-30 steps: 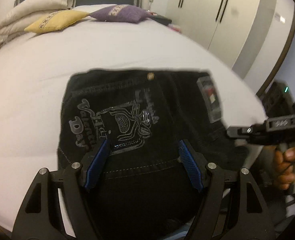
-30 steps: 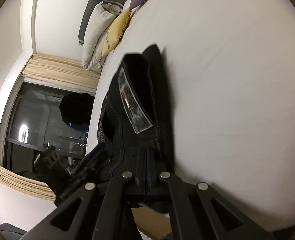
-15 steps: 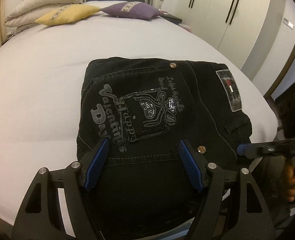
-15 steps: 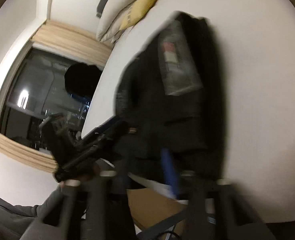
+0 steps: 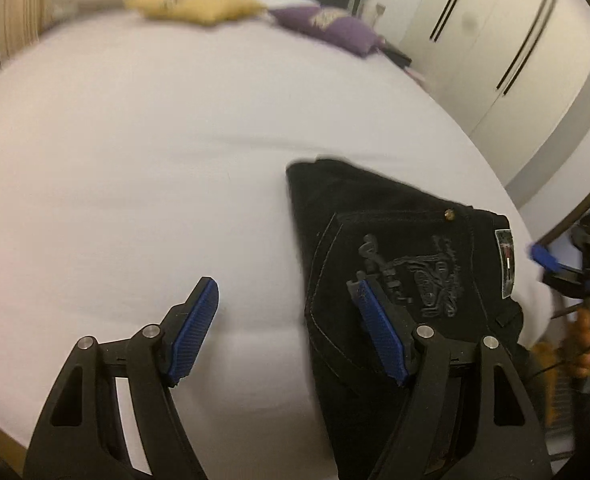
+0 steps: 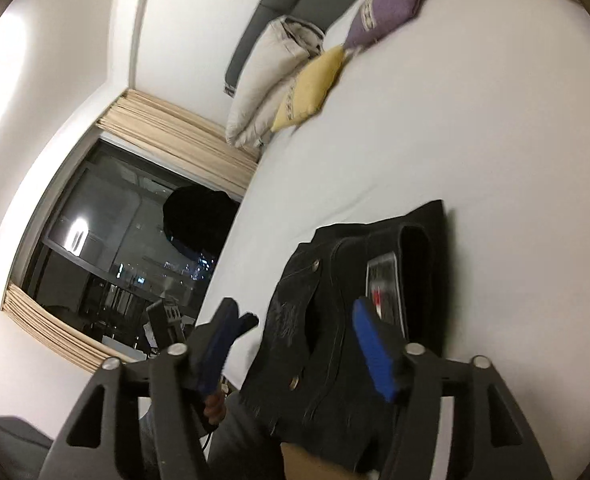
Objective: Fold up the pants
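Black denim jeans (image 5: 407, 264) are lying folded into a compact stack at the near edge of the white bed (image 5: 143, 152), back pocket print facing up. Both the left gripper (image 5: 287, 332) and the right gripper (image 6: 295, 344) are hovering with jaws spread wide, gripping nothing. Denim this thick is likely behaving heavy and fairly stiff, not slippery; pinching through the layered edge near the waistband patch (image 6: 383, 284) looks safest.

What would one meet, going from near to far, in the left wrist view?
Left hand-held gripper → folded black pants → bare white bed sheet → yellow pillow and purple pillow.
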`<action>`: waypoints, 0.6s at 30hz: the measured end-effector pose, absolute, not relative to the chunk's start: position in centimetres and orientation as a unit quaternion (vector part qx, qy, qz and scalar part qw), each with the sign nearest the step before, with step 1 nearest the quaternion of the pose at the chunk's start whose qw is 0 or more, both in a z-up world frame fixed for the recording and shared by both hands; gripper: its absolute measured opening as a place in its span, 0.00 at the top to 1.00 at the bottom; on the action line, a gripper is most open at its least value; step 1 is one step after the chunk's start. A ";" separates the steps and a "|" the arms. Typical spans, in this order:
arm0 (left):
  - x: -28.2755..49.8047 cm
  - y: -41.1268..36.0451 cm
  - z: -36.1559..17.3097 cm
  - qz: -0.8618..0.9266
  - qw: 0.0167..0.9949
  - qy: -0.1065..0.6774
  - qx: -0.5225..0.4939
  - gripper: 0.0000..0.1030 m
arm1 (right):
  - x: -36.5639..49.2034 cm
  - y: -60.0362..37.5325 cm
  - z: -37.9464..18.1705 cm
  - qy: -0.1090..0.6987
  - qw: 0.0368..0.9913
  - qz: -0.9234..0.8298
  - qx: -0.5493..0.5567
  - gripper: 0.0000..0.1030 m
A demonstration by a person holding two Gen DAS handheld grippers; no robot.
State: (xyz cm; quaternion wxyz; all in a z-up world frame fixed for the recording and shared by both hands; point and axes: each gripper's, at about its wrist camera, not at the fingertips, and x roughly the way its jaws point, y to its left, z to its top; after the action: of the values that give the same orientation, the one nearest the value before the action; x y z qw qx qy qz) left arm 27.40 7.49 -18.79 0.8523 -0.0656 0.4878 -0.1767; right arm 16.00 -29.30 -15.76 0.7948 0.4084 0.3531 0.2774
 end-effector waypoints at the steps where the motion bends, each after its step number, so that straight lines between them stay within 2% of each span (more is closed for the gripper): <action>1: 27.8 8.0 -19.5 -0.181 0.844 0.499 -0.080 0.31 | 17.1 -29.2 -17.0 0.371 0.793 0.260 0.408 0.34; 2: 28.3 8.5 -19.8 -0.187 0.836 0.507 -0.098 0.30 | 18.5 -29.2 -18.8 0.404 0.788 0.228 0.404 0.34; 5: 28.8 9.7 -20.6 -0.204 0.820 0.515 -0.141 0.30 | 18.5 -30.0 -20.2 0.426 0.790 0.190 0.398 0.41; 10: 28.9 10.0 -20.4 -0.221 0.812 0.519 -0.150 0.30 | 14.1 -33.6 -19.0 0.415 0.801 0.154 0.403 0.29; 12: 29.0 9.9 -20.6 -0.235 0.801 0.525 -0.167 0.30 | 13.7 -33.7 -19.0 0.418 0.796 0.161 0.408 0.19; 15: 29.5 9.9 -21.4 -0.260 0.776 0.536 -0.209 0.28 | 15.1 -32.6 -20.0 0.440 0.783 0.174 0.404 0.19; 17: 29.5 9.8 -21.5 -0.267 0.765 0.543 -0.220 0.20 | 16.1 -31.7 -20.8 0.455 0.773 0.180 0.403 0.19; 18: 29.5 9.6 -21.6 -0.266 0.766 0.547 -0.210 0.20 | 16.4 -31.2 -20.7 0.455 0.771 0.186 0.405 0.19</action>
State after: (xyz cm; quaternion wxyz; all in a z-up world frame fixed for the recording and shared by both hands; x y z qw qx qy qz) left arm 29.46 9.60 -21.59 0.7658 -0.2100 0.5467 -0.2656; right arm 16.43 -31.18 -20.70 0.7715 0.4045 0.4546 0.1858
